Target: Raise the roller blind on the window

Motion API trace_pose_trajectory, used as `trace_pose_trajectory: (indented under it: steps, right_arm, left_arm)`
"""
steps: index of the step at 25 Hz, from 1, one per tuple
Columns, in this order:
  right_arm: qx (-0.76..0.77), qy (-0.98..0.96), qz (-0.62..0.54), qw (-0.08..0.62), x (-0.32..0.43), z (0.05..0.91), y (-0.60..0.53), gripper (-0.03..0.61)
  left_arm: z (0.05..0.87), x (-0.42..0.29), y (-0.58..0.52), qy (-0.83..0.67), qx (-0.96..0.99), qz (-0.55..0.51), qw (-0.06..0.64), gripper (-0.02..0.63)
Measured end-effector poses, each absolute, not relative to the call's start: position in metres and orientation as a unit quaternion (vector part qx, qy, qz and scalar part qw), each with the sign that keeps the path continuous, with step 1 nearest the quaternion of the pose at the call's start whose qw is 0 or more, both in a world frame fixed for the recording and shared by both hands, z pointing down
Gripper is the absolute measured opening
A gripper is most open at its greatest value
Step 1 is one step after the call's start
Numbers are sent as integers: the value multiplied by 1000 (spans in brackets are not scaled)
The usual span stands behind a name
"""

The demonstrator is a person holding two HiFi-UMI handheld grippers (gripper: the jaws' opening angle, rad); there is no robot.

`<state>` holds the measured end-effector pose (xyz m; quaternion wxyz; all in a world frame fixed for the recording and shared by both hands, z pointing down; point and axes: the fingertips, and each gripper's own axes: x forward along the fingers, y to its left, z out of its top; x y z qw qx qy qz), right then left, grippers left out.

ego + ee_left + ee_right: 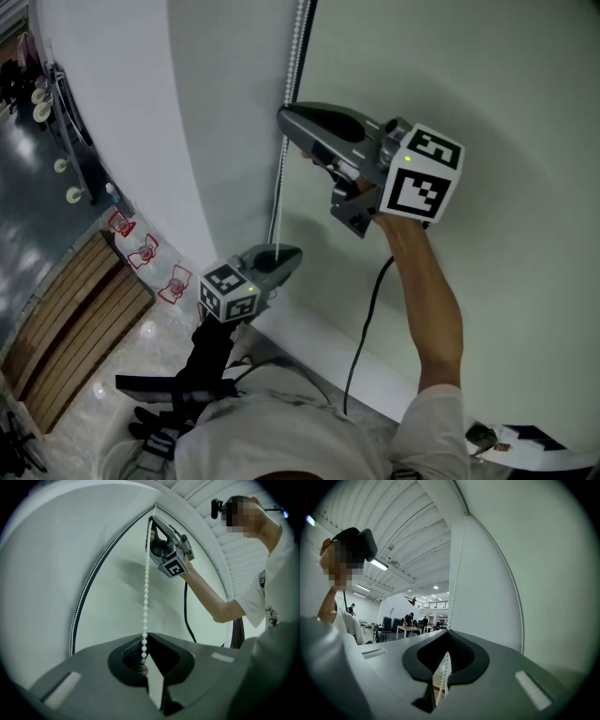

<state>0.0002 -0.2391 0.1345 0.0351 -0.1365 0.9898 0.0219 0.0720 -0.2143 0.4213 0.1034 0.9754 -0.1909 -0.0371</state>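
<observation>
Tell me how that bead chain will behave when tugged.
Probably floppy when slack: the bead chain runs straight between the right gripper and left gripper, both shut on it. Likely light, being thin. Its beads may resist slipping through the jaws.

"Your chain (146, 588)?"
"Glossy white beads, plastic by the look. Your blind (487, 75) is matt, smooth cloth."
"And at eight o'clock?"
"Bare wood slats (75, 309), beside a shiny, polished floor (103, 375)."

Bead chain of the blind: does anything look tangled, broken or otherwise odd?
Nothing stands out. The bead chain runs straight and unbroken, with the right gripper shut on it above and the left gripper shut on it below.
</observation>
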Motion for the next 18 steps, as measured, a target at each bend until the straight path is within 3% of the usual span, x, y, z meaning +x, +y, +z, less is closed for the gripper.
trace_pose_trajectory:
  steps: [18]
  right_arm:
    - [-132, 990, -57, -9, -4, 241, -236, 6]
  left_arm:
    - [416, 73, -220, -190, 973, -43, 123, -2]
